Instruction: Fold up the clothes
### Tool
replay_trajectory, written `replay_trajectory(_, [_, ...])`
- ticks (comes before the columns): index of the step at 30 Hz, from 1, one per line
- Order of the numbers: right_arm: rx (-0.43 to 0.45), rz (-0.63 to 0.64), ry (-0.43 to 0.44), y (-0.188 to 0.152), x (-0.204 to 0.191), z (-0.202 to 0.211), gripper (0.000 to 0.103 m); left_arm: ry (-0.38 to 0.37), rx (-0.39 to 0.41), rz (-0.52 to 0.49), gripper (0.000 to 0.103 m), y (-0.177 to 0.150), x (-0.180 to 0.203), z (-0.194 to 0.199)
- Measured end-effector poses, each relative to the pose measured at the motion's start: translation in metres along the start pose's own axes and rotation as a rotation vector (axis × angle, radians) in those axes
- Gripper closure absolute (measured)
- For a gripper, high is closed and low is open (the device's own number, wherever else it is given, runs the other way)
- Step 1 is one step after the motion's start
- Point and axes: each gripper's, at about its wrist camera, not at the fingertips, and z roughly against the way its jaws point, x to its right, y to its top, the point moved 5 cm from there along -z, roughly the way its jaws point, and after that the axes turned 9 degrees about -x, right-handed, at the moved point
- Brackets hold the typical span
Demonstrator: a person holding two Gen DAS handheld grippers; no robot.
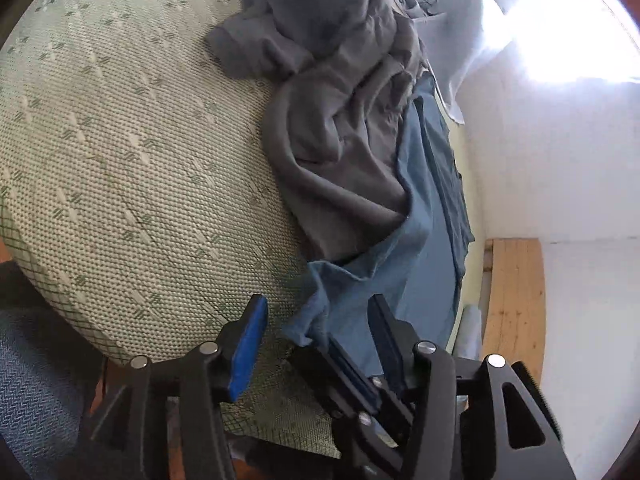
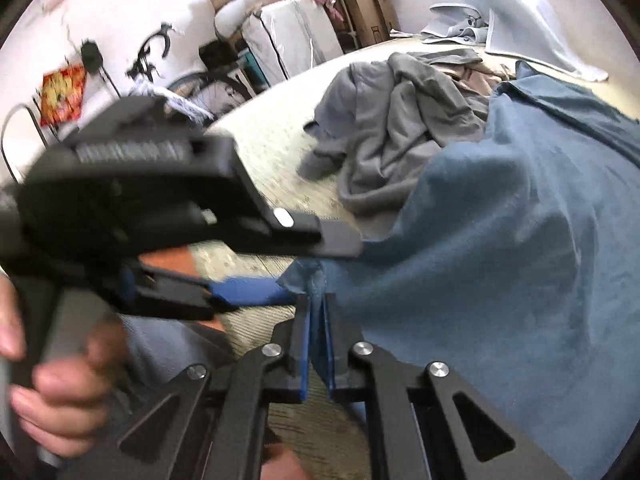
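On the left, the left gripper (image 1: 316, 320) stands with its fingers apart around a corner of the blue shirt (image 1: 424, 216) at the near edge of the mattress (image 1: 120, 160). Mid-bed, a grey garment (image 1: 340, 120) lies crumpled, overlapping the blue shirt's far side. To the right, the right gripper (image 2: 316, 320) is clamped on the same hem, seemingly just a thin fold, though blur hides how much; any pull could slip that hold or drag the grey garment along.

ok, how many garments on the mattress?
3 visible: blue garment nearest, pinched by the right gripper; grey garment crumpled beside it; pale blue garment at the far end. More may be buried.
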Motion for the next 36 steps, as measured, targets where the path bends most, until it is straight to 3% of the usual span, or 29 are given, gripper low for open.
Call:
replay_trajectory(5, [0.015, -0.023, 0.041, 0.004, -0.002, 0.006, 0.097, -0.018, -0.005, 0.002, 0.047, 0.003, 0.001, -0.002])
replay_trajectory(11, [0.017, -0.020, 0.020, -0.001, -0.003, 0.010, 0.093, -0.016, -0.015, 0.014, 0.049, 0.001, -0.003, -0.001])
replay_trajectory(14, [0.015, -0.018, 0.022, -0.006, -0.004, 0.012, 0.082, -0.008, -0.022, 0.010, 0.051, -0.001, -0.004, 0.001])
replay_trajectory(16, [0.013, -0.016, 0.023, -0.009, -0.006, 0.013, 0.068, 0.005, -0.031, 0.004, 0.057, -0.002, -0.004, 0.000])
replay_trajectory(17, [0.015, -0.014, 0.024, -0.010, -0.006, 0.015, 0.065, 0.017, -0.037, -0.003, 0.068, -0.002, -0.005, 0.000])
replay_trajectory(18, [0.018, -0.013, 0.024, -0.011, -0.007, 0.017, 0.061, 0.029, -0.042, -0.010, 0.088, -0.003, -0.005, 0.001])
replay_trajectory(21, [0.038, 0.000, -0.021, -0.014, -0.007, 0.029, 0.058, 0.035, -0.028, -0.019, 0.100, -0.001, -0.004, 0.006])
replay_trajectory(29, [0.074, 0.095, -0.202, -0.030, -0.007, 0.054, 0.054, -0.047, 0.023, -0.048, 0.101, -0.010, 0.007, 0.037])
replay_trajectory(36, [0.080, 0.155, -0.327, -0.031, -0.008, 0.043, 0.054, -0.111, 0.040, -0.056, 0.102, -0.025, 0.005, 0.049])
